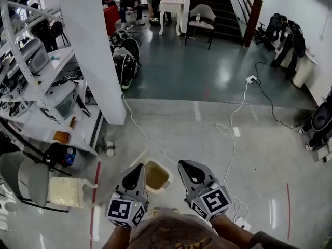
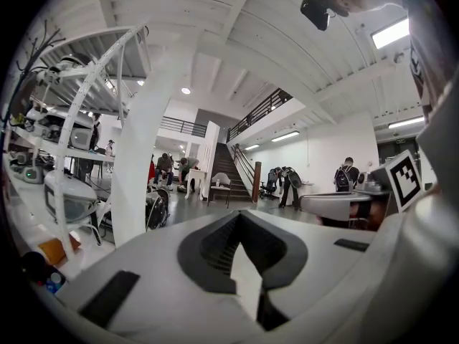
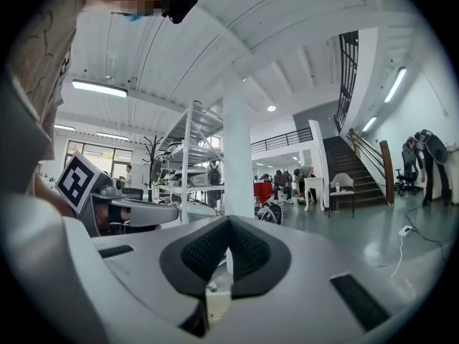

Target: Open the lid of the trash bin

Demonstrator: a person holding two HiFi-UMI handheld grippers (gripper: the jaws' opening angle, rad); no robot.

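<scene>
Currently, the small cream-coloured plastic trash bin (image 1: 157,176) is being shown in the head view standing on the pale grey polished floor (image 1: 207,134), directly below the gap between the two grippers. The left gripper (image 1: 136,170) is being held just to the bin's left and the right gripper (image 1: 188,168) just to its right. Both are being carried above the bin and apart from it.

Each gripper's jaws are being held together at the tips with nothing between them, as is shown in the left gripper view and the right gripper view. Both grippers are being pointed forward across the room, not down, so the bin is lying beneath their line of sight.

The bin's top is being shown as a tan-brown panel inside a cream rim. Whether this is a lid lying shut or the open interior cannot be told.

The two grippers are judged about equally near, the left marginally nearer. A downward tilt toward the rim is judged to be required before any contact.
</scene>
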